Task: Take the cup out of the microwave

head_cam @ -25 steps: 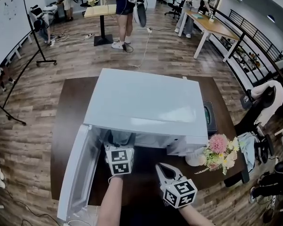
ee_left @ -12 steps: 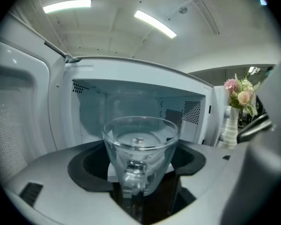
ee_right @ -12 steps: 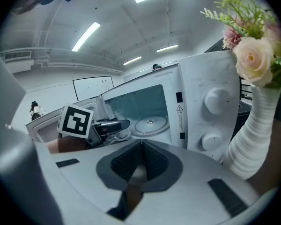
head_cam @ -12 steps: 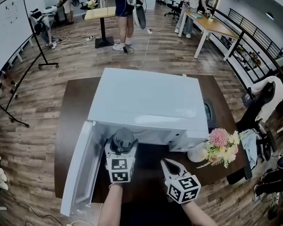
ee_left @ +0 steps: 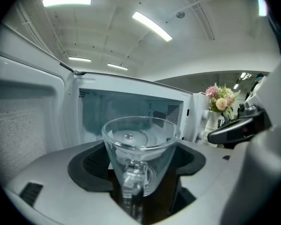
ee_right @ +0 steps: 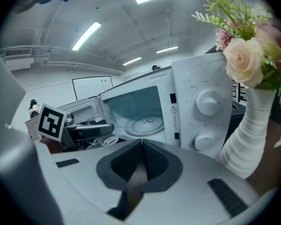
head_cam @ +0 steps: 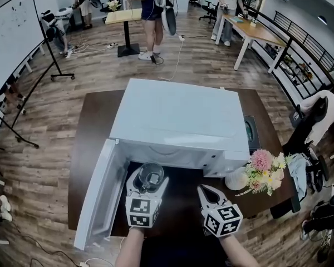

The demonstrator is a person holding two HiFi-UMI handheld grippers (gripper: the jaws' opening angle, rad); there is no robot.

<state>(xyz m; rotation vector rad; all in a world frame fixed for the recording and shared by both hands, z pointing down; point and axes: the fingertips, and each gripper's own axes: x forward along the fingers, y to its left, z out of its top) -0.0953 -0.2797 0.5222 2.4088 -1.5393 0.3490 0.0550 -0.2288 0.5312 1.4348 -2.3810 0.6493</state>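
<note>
A clear glass cup [head_cam: 149,177] [ee_left: 139,151] hangs just in front of the open white microwave [head_cam: 181,118], outside its cavity. My left gripper [head_cam: 148,183] [ee_left: 133,196] is shut on the glass cup, the jaws pinching its handle. The microwave's cavity [ee_left: 131,114] shows only its glass turntable [ee_right: 145,124]. My right gripper [head_cam: 207,192] [ee_right: 141,144] is shut with nothing in it, to the right of the left one, in front of the control panel [ee_right: 201,109].
The microwave door [head_cam: 97,196] stands swung open to the left of my left gripper. A white vase of flowers [head_cam: 255,174] [ee_right: 246,139] stands close to the right gripper on the dark table [head_cam: 83,149]. People stand far back in the room.
My left gripper has drawn back out of the microwave cavity toward me, bringing the glass cup with it. The right gripper has stayed about where it was.
</note>
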